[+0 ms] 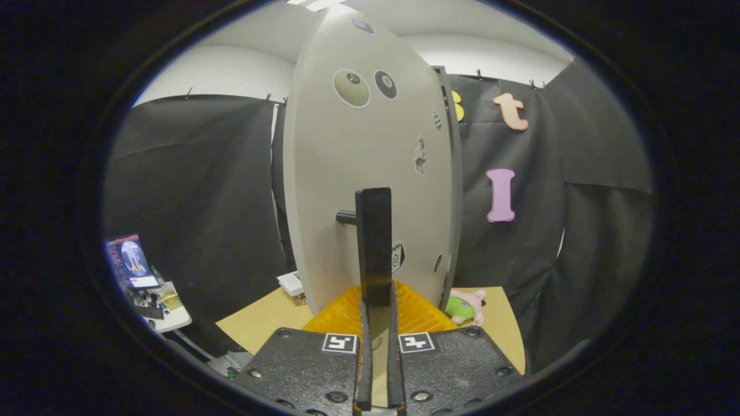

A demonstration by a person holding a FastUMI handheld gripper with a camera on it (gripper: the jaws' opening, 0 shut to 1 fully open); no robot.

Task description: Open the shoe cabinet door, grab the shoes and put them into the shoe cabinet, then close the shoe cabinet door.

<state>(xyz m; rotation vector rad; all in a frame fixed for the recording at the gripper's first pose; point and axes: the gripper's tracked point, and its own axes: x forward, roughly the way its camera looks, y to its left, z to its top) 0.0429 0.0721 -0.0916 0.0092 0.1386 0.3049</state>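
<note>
Pinching the handle (pixel 373 245) of the door (pixel 370 190), the gripper (pixel 377 323) has its fingers narrowed onto it; pulling off-axis could slip them off and let the door swing.

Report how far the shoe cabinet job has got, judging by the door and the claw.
Done: nothing can be confirmed; no shoes can be seen. In hand: the claw is closed on the black door handle of the pale shoe cabinet door, seen nearly edge-on. Whether this is the opening or the closing pull cannot be told, so what is left is unclear.
</note>
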